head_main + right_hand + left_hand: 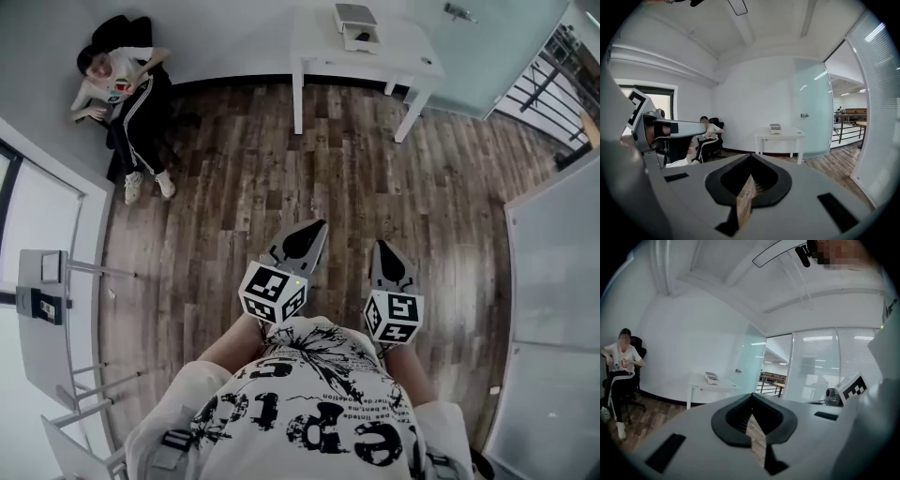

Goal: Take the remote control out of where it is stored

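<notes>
No remote control shows in any view. A small white drawer box (pixel 356 25) stands on a white table (pixel 323 47) against the far wall, and its drawer is slightly out. The same box (pixel 711 376) appears far off in the left gripper view, and the box (pixel 775 128) also shows in the right gripper view. My left gripper (pixel 316 225) and right gripper (pixel 382 246) are held side by side over the wooden floor, well short of the table. Both point toward the table. The left gripper (pixel 751 395) is shut and empty. The right gripper (pixel 751 155) is also shut with nothing in it.
A person (pixel 131 94) sits in a dark chair by the wall at the far left. A frosted glass door (pixel 487 47) stands right of the table, and glass partitions (pixel 553 281) run along the right. A white stand (pixel 47 300) sits at the left edge. Wooden floor (pixel 281 169) lies between me and the table.
</notes>
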`<control>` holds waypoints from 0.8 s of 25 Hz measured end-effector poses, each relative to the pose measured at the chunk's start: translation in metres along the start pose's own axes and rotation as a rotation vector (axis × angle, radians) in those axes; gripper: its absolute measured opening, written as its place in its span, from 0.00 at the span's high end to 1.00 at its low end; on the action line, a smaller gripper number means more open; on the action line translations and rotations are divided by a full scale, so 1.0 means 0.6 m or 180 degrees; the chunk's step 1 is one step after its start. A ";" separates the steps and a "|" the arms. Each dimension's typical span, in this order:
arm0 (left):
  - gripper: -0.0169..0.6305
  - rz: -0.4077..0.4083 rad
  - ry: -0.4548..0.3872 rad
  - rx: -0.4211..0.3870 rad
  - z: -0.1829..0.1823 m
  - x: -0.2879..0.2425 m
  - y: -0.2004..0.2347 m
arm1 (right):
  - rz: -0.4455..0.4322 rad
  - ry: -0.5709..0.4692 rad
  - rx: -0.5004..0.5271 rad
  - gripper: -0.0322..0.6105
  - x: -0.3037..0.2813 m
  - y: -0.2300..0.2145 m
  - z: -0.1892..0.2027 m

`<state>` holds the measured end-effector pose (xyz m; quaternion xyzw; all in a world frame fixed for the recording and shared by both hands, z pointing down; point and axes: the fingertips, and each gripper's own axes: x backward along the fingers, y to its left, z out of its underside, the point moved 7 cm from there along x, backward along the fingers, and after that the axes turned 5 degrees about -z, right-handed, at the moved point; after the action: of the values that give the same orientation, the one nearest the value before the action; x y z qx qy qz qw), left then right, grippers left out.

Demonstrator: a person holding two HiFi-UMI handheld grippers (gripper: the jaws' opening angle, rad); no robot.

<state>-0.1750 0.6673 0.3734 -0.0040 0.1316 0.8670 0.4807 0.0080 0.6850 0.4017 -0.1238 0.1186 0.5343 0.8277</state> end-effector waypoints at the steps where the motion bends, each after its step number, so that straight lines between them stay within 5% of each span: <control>1: 0.96 -0.0009 0.0000 0.0008 -0.007 -0.005 0.022 | 0.0002 -0.0006 -0.0012 0.95 -0.020 0.006 -0.006; 11: 0.96 0.0019 -0.0003 -0.0083 -0.090 -0.071 0.256 | 0.0035 -0.0038 -0.0276 0.95 -0.234 0.086 -0.086; 20: 0.96 0.0285 0.0057 -0.0069 -0.104 -0.153 0.327 | 0.0201 0.0005 -0.0345 0.95 -0.320 0.072 -0.116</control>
<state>-0.2969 0.4778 0.3695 -0.0111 0.1266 0.8889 0.4402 -0.1129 0.5149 0.3959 -0.1650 0.0940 0.5657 0.8024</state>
